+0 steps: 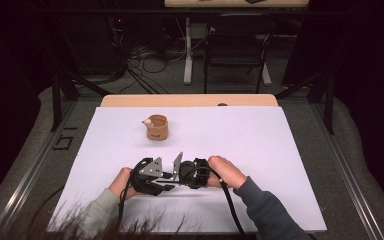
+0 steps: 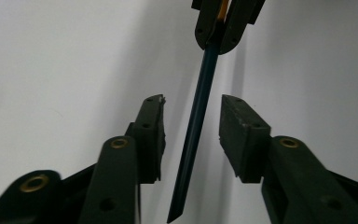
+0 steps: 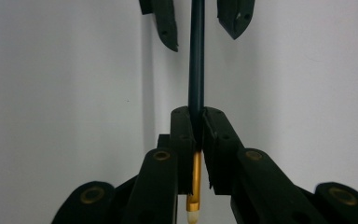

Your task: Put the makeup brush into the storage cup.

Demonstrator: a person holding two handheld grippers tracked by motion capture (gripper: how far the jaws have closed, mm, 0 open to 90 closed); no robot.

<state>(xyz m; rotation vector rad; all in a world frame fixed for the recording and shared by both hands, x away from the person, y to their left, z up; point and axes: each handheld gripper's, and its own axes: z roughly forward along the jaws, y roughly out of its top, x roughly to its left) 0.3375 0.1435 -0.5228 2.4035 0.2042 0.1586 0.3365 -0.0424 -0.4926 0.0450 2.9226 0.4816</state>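
Near the front middle of the white table (image 1: 260, 150), the two grippers meet tip to tip, each held in one of the person's hands. The right gripper (image 3: 195, 126) has its jaws clamped tight on a dark teal pencil (image 3: 196, 65), gripping it close to the gold ferrule (image 3: 195, 179) and the pale eraser end, which pokes out behind the pads toward that gripper's camera. From there the shaft runs straight ahead, level above the table, to the other gripper.

The left gripper (image 2: 192, 135) faces the right one. Its jaws stand partly open, one on each side of the pencil's sharpened end (image 2: 193, 140); there is a clear gap between each pad and the shaft, so it has no hold on the pencil. In the left gripper view the pencil crosses the gap at a slight slant, its point low in the picture and its far part caught in the right gripper's shut jaws at the top. In the high view the left gripper (image 1: 152, 176) and the right gripper (image 1: 190, 174) lie close together, their grey plates nearly touching, with black cables trailing back toward the person's sleeves.

Farther back on the table, well apart from the hands, stands a small brown cup (image 1: 157, 127) with something pale leaning at its rim.
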